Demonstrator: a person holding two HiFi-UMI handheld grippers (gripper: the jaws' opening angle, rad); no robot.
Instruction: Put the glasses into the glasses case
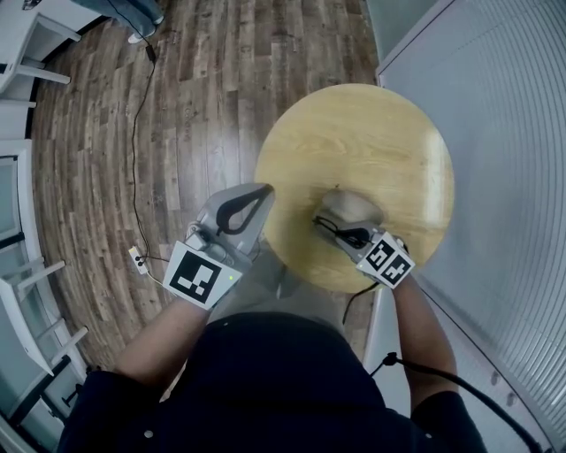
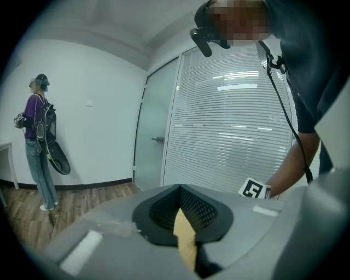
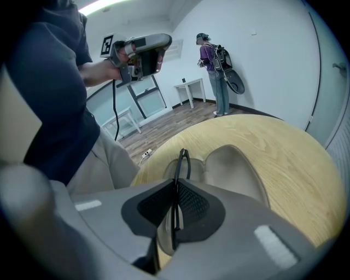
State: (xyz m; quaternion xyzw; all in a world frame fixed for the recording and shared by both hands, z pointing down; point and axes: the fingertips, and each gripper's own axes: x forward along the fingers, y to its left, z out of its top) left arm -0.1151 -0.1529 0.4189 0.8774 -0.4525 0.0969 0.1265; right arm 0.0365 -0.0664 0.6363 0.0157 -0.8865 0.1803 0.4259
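our right hand-held gripper [image 3: 176, 186] clenched the glasses [image 3: 179, 164] edge-on above the glasses case [image 3: 235, 164] so we could lower them in.

Illum.: bright, even, diffuse; source overhead, ceiling strip light [image 3: 100, 5] visible top of right gripper view. Glare: pale reflected bands on window blinds [image 2: 235, 109], left gripper view. Shadows: weak, soft-edged on round table [image 1: 354, 133]. Distortion: heavy fisheye, all 3 views; straight lines bow near edges; gripper views' corners vignetted black. Near foreground out of focus.
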